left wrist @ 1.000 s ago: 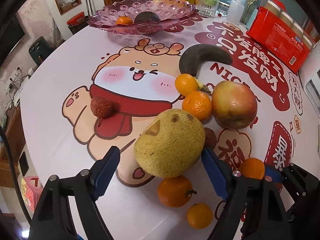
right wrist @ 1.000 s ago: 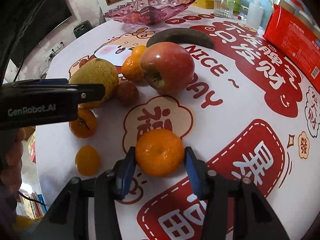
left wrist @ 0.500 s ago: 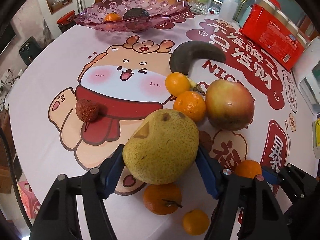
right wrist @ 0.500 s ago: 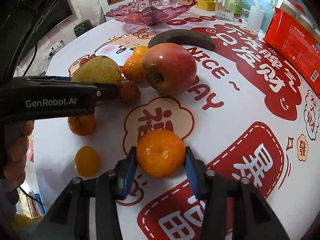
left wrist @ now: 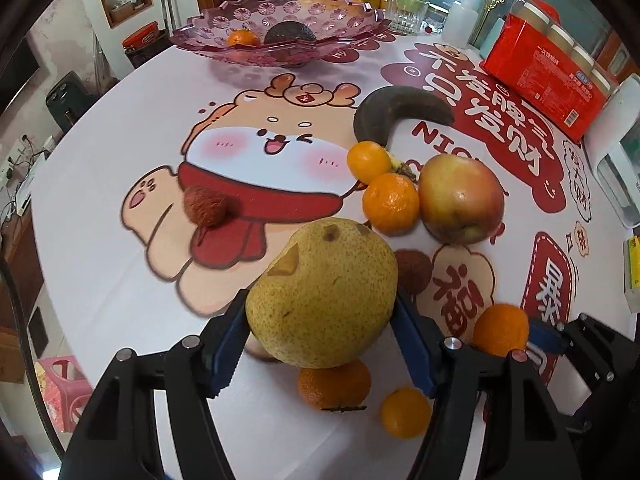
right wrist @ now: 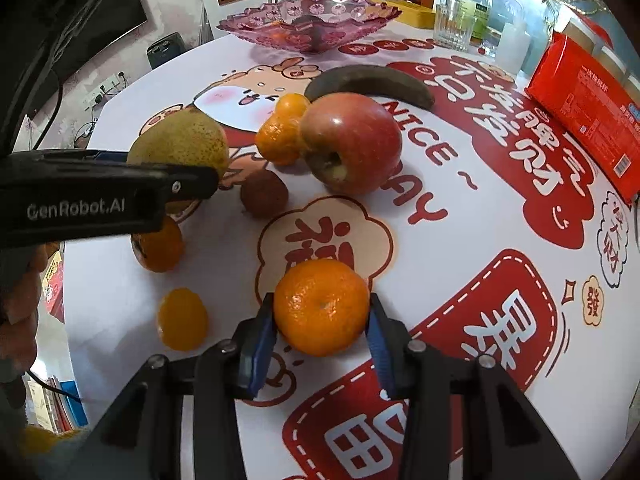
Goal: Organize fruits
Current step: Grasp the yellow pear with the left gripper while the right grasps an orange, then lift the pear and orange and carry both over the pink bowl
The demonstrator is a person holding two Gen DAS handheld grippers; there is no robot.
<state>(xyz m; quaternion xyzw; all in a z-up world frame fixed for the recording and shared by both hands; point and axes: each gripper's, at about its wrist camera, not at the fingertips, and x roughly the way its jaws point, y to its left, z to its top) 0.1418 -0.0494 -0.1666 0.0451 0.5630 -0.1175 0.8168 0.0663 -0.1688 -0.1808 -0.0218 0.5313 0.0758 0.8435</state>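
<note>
Yellow-green pear (left wrist: 322, 294) sits clamped in the left gripper (left wrist: 320, 332); the right gripper (right wrist: 320, 330) is closing onto a mandarin (right wrist: 321, 306) on the table. Lift-off next, then a carry to the pink bowl (left wrist: 280, 26), I'd say.

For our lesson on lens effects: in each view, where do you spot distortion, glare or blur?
Left wrist view: fisheye bends the table edge into a curve, dark vignette fills the corners, and the pear looms oversized. Right wrist view: the same bowing, window glare washes out the glass at the far end, and the red box looks stretched near the rim.
</note>
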